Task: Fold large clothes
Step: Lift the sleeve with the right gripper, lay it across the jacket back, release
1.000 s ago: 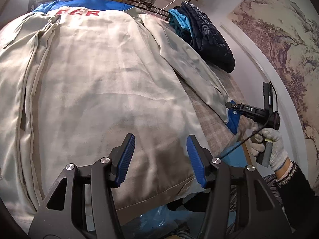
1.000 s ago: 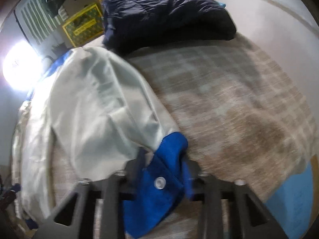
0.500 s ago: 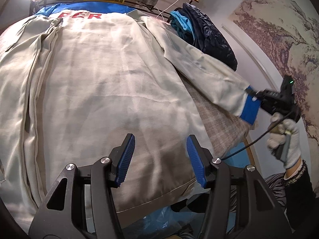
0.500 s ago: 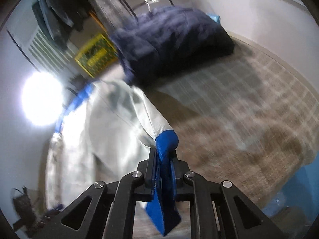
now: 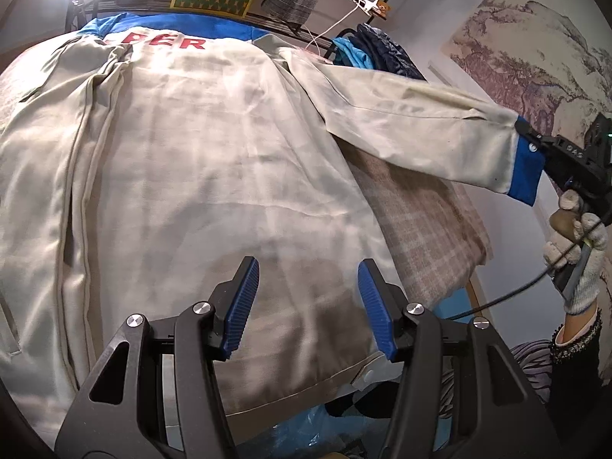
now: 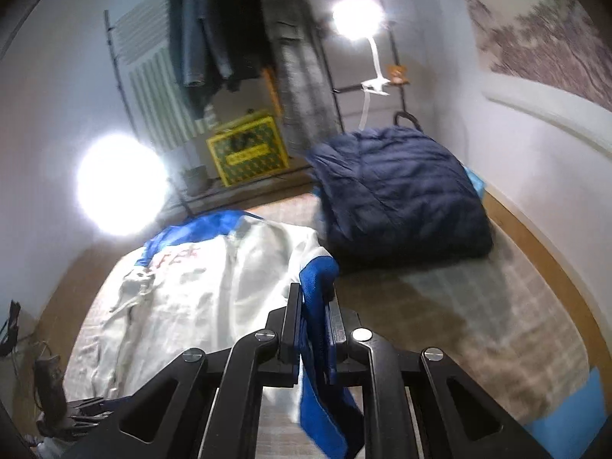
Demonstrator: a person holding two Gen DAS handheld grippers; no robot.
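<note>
A large beige jacket [image 5: 199, 176] with a blue collar and red letters lies back-up on the plaid-covered table [image 5: 420, 229]. My left gripper [image 5: 308, 306] is open and empty, hovering over the jacket's lower hem. My right gripper [image 6: 311, 317] is shut on the jacket's blue cuff [image 6: 317, 279] and holds the right sleeve [image 5: 413, 130] stretched out and lifted off the table. The right gripper [image 5: 535, 145] also shows at the right edge of the left wrist view, clamped on the cuff [image 5: 526, 172].
A folded navy puffer jacket [image 6: 401, 206] sits at the table's far right corner. A clothes rack [image 6: 214, 38] with hanging garments and a yellow-green sign [image 6: 248, 149] stand behind the table. Bright lamps glare at the back. A wall runs along the right.
My right gripper closed on the blue cuff and lifted the sleeve up and out to the right, off the table. The left gripper stayed put over the hem.
</note>
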